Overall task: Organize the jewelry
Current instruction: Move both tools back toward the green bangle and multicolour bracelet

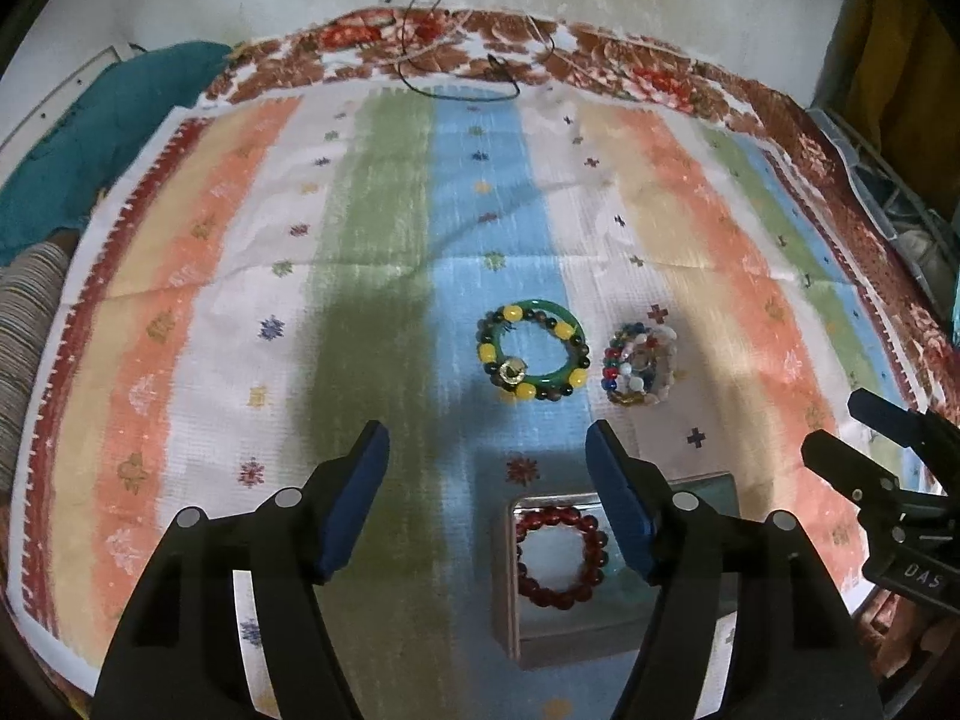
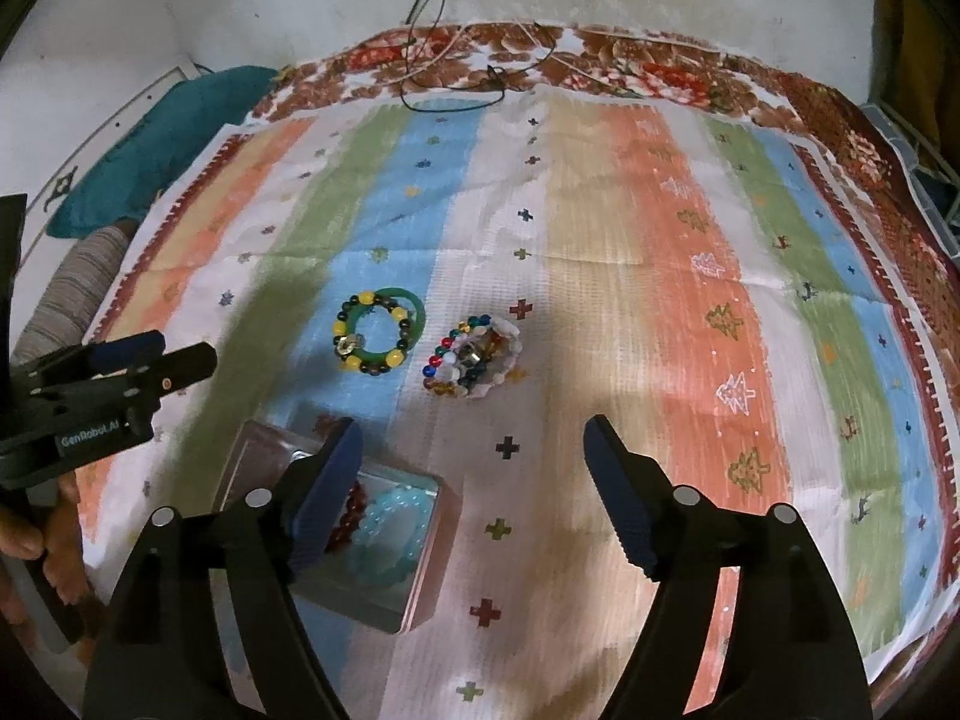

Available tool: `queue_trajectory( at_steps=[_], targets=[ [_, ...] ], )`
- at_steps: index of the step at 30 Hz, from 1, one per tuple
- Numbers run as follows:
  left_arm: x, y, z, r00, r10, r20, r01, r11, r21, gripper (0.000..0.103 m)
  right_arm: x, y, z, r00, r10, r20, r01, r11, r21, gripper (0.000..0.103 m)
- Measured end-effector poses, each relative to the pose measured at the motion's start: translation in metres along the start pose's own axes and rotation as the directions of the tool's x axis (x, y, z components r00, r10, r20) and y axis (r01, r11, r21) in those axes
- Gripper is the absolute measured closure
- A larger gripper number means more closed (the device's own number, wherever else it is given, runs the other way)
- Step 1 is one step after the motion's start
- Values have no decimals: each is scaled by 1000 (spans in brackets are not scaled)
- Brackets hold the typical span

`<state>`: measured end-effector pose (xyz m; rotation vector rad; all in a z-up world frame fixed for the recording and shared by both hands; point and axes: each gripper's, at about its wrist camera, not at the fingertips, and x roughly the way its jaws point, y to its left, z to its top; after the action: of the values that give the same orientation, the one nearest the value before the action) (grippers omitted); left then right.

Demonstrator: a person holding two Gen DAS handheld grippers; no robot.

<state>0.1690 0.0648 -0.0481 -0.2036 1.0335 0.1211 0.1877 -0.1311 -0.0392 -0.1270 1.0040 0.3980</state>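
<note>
Both tools (image 1: 486, 444) (image 2: 474, 438) apart, empty; box (image 2: 420, 594) mid-cloth (image 2: 600, 300), edges well apart.

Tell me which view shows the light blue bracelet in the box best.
The right wrist view: the light blue bracelet lies plainly inside the clear box, beside the red bracelet. In the left wrist view a finger hides nearly all of it.

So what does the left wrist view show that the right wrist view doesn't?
Left wrist only: the whole dark red bead bracelet in the box, unobstructed.

Right wrist only: the pale blue bracelet in that box, and the hand holding the left gripper.

Both: the green bangle with the yellow-beaded bracelet, the mixed bracelet pile, the striped cloth. Both grippers are open and empty.
</note>
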Motion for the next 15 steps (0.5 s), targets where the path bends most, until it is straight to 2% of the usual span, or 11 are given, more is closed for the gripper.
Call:
queue_trajectory(
  at_steps=[15],
  targets=[
    [43,-6,14,998,-3,-70,2,1000,-20,34,39,-19,19,998,-29,-52,31,998,50,24]
  ],
)
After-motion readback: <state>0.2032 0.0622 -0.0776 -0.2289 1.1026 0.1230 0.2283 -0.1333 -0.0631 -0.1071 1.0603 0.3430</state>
